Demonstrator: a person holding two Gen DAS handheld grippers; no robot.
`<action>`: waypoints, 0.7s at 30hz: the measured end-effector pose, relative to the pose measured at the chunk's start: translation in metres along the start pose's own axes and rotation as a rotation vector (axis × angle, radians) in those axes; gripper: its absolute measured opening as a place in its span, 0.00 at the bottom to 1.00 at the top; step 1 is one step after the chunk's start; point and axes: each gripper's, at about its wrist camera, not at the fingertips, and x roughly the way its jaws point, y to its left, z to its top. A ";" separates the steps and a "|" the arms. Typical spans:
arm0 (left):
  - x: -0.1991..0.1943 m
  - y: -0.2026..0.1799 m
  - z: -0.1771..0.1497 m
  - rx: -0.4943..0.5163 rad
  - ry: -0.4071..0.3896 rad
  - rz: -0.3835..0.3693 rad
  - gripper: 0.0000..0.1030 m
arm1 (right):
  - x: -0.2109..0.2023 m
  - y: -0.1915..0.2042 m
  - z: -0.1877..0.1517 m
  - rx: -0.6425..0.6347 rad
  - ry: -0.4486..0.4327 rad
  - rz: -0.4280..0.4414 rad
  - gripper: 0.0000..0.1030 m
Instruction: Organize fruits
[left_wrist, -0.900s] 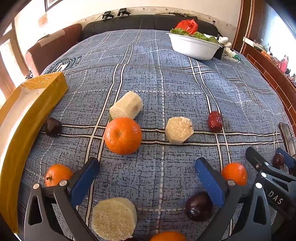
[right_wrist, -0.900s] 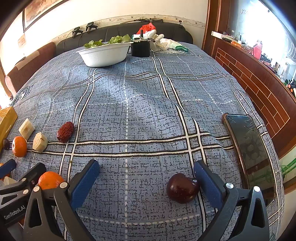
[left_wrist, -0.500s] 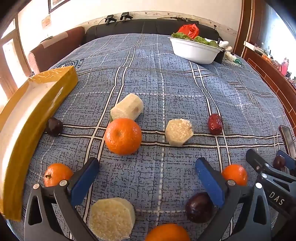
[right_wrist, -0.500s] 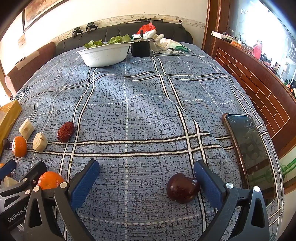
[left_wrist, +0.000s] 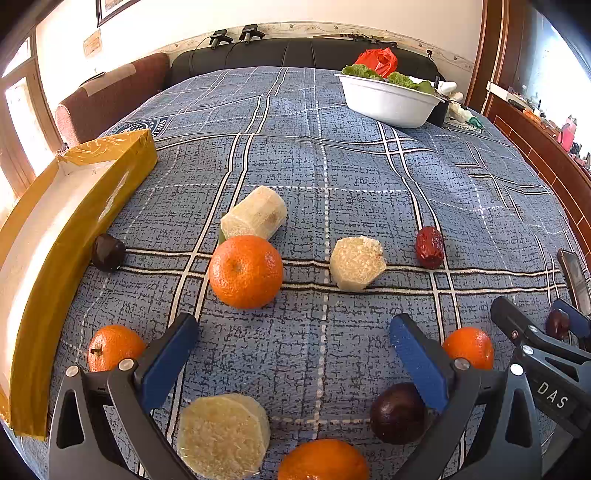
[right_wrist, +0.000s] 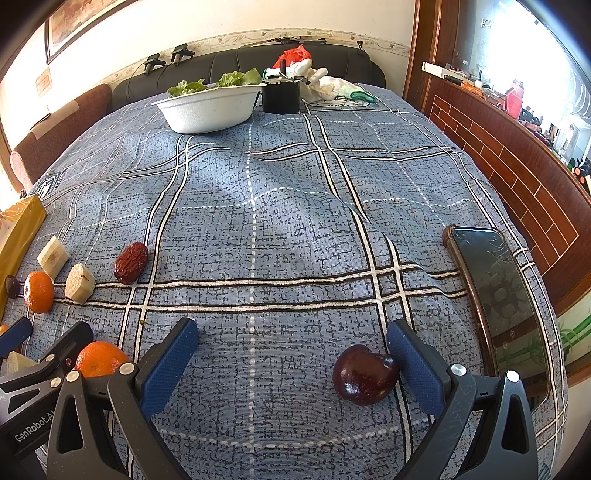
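Note:
Fruit lies scattered on a blue checked cloth. In the left wrist view my left gripper stands open above bare cloth, with a large orange just beyond it. Pale sugarcane pieces, smaller oranges, dark plums and a red date lie around. In the right wrist view my right gripper is open; a dark red plum rests beside its right finger, not gripped.
A yellow cardboard box runs along the left edge. A white bowl of lettuce, a black container and a red bag stand at the far end. A phone lies at the right edge, by a wooden cabinet.
The left wrist view has swung a little: the yellow box and the near fruit show more fully. The right wrist view is nearly the same. Both grippers stay open.

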 end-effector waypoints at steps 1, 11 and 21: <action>0.000 0.000 0.000 0.000 -0.001 0.000 1.00 | 0.000 0.000 0.000 0.000 0.000 0.000 1.00; 0.000 0.000 0.000 -0.015 -0.002 0.010 1.00 | 0.000 0.000 0.000 0.000 0.000 0.000 1.00; 0.000 0.000 0.002 0.028 0.055 -0.025 1.00 | -0.003 -0.001 -0.001 -0.006 0.001 0.007 1.00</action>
